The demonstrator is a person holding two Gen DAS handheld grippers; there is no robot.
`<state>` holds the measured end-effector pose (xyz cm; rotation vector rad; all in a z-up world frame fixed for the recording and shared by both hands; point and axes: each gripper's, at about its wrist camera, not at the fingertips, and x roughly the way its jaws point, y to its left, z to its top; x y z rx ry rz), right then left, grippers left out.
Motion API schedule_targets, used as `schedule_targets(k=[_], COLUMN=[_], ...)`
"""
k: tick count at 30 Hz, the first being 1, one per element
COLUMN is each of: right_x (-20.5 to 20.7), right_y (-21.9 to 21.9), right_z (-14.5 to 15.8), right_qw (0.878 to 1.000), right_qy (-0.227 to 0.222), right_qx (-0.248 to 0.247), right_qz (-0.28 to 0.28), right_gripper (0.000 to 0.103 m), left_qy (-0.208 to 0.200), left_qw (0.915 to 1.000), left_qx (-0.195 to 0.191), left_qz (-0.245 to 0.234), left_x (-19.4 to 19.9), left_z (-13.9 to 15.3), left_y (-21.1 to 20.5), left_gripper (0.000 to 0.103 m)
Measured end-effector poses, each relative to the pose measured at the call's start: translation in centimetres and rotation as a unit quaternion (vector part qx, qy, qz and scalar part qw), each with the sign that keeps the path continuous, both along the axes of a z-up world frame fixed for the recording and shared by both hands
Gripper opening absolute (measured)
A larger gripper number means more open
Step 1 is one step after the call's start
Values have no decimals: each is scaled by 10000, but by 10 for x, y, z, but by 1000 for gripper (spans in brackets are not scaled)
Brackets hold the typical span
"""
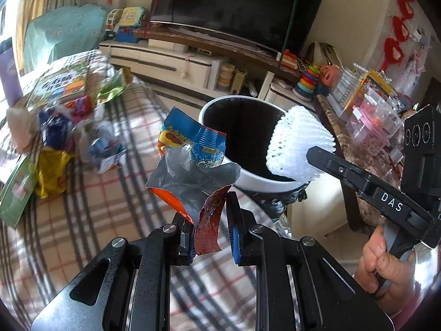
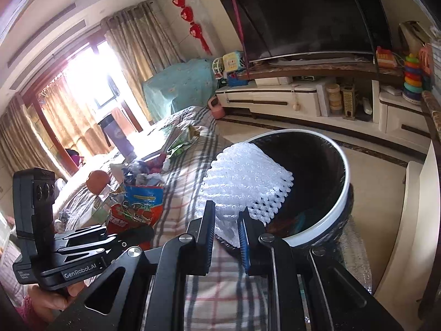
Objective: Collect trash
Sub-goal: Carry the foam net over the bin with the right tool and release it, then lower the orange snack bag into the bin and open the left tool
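My left gripper [image 1: 210, 220] is shut on a crumpled snack wrapper [image 1: 190, 162], blue and orange with a silver inside, held just in front of the white-rimmed black trash bin [image 1: 217, 110]. My right gripper [image 2: 226, 218] is shut on a white foam fruit net [image 2: 245, 176], held over the bin's rim [image 2: 341, 193]. The foam net [image 1: 297, 143] also shows in the left wrist view over the bin's right edge. The wrapper [image 2: 137, 207] and the left gripper show at the left of the right wrist view.
A pile of more wrappers and packets [image 1: 58, 127] lies on the plaid-covered surface [image 1: 91, 209] to the left. A TV [image 1: 234, 5] on a low cabinet [image 1: 171, 60] stands behind. A cluttered marble-topped table [image 1: 369, 115] is at the right.
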<state>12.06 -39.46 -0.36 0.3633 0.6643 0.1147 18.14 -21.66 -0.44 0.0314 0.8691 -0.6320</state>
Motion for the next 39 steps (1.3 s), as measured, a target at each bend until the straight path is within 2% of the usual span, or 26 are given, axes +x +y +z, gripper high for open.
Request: schedule_targets(k=[15, 33, 35, 36, 37, 38, 39], right_x=[11, 31, 34, 36, 37, 37, 38], right_y=[-25, -40, -42, -43, -45, -46, -48], right_z=[-8, -14, -16, -17, -17, -18, -20], right_qw=[9998, 9992, 9992, 9991, 9991, 9991, 9990], right_qy=[146, 344, 368, 380, 385, 396, 423], right_qx=[-15, -138, -126, -123, -108, -77, -44], right_qz=[-138, -140, -112, -103, -115, -133, -154], right_gripper=[16, 16, 19, 20, 20, 22, 25], left_qy=[32, 116, 125, 161, 205, 244, 239], left_qw=[9995, 9985, 9985, 9984, 9984, 9984, 9986], left_qx=[107, 262, 301, 311, 315, 322, 310], left_qz=[-306, -464, -439, -439, -432, -397, -356], left_x=[14, 35, 38, 39, 41, 42, 42], left_z=[0, -6, -7, -8, -10, -11, -11], left_y=[-45, -77, -78, -78, -78, -77, -76], left_gripper=[17, 17, 18, 19, 27, 44, 53])
